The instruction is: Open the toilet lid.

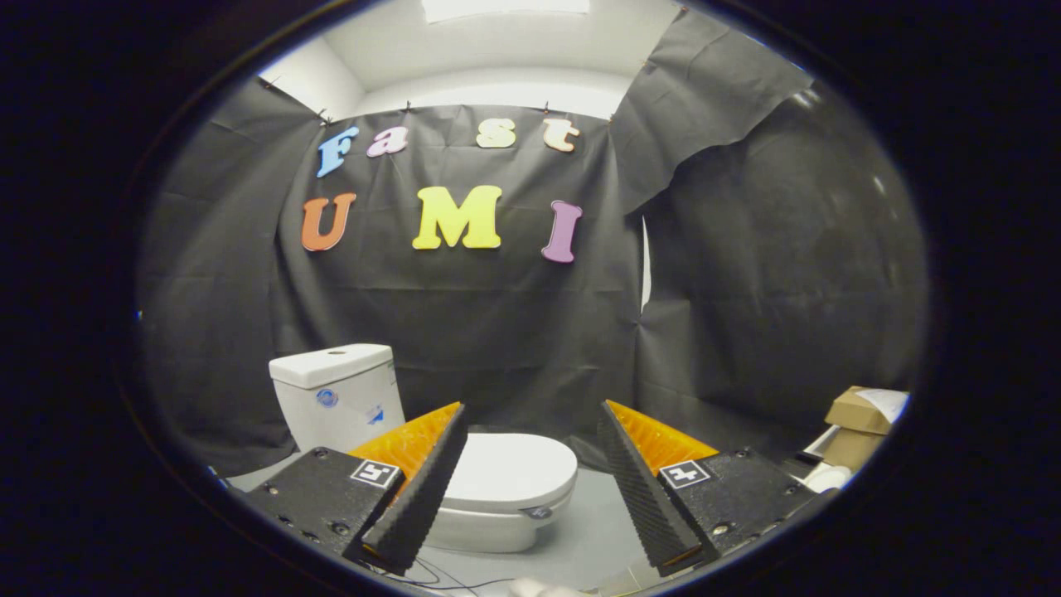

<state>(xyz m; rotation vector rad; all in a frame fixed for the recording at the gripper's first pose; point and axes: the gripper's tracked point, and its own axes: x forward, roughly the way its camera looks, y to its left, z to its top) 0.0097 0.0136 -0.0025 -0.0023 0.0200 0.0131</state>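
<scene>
Two fingers stand spread wide, nothing between them; the gripper [530, 477] hangs above and short of the toilet. Toilet lid [510, 470] lies flat and closed on the bowl, just beyond the fingers, its left side hidden behind the left finger, its front edge toward the camera. No contact with it yet.

Risks, as judged from here:
- Lid looks smooth and glossy; a finger hooked under the front lip could slip off, and the lid would drop back with a knock.
- The gap under the lip appears thin. Coming in too high, the finger would only push on top of the lid; too low, it would strike the bowl rim.
- Cistern [338, 394] stands behind the lid, to its left rear. A fast swing could slam the lid into it.
- Cardboard boxes [858, 423] sit well right of the lid, out of the way.

Pose: gripper held level, pointing forward and slightly down toward the lid, roughly centred on its right half.
</scene>
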